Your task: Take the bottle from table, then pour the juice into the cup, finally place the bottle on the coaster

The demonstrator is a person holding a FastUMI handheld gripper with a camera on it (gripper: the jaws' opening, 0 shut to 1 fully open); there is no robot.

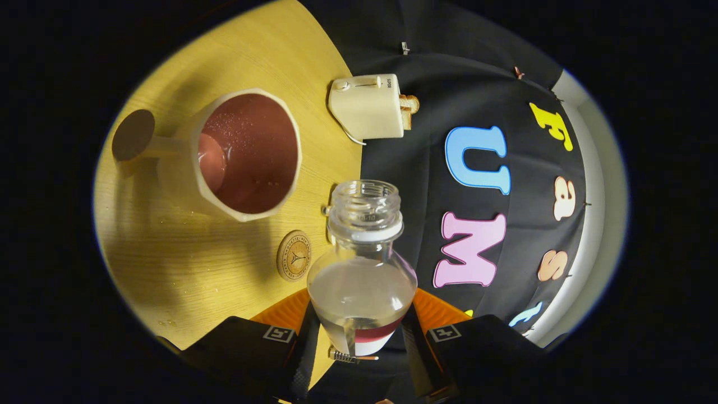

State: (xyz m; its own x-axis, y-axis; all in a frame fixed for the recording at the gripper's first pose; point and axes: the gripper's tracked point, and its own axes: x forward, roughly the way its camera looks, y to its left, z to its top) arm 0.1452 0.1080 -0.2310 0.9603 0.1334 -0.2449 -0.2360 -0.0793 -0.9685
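My gripper (362, 331) is shut on a clear bottle (362, 280), gripping its lower body from both sides. The bottle has an open threaded mouth and a white collar, and clear liquid with a little red near its base. The view is rolled, so the wooden table (168, 264) stands on edge to the bottle's left. A cream faceted cup (247, 154) with a dark reddish inside and some pale liquid lies beyond the fingers, left of the bottle's mouth. A round cork coaster (293, 255) sits on the table between the cup and the bottle.
A cream toaster (367, 106) with bread in its slot stands near the table's far edge, its cord trailing down. A brown disc (133, 134) on a stem sits beside the cup. Small droplets dot the table near the cup.
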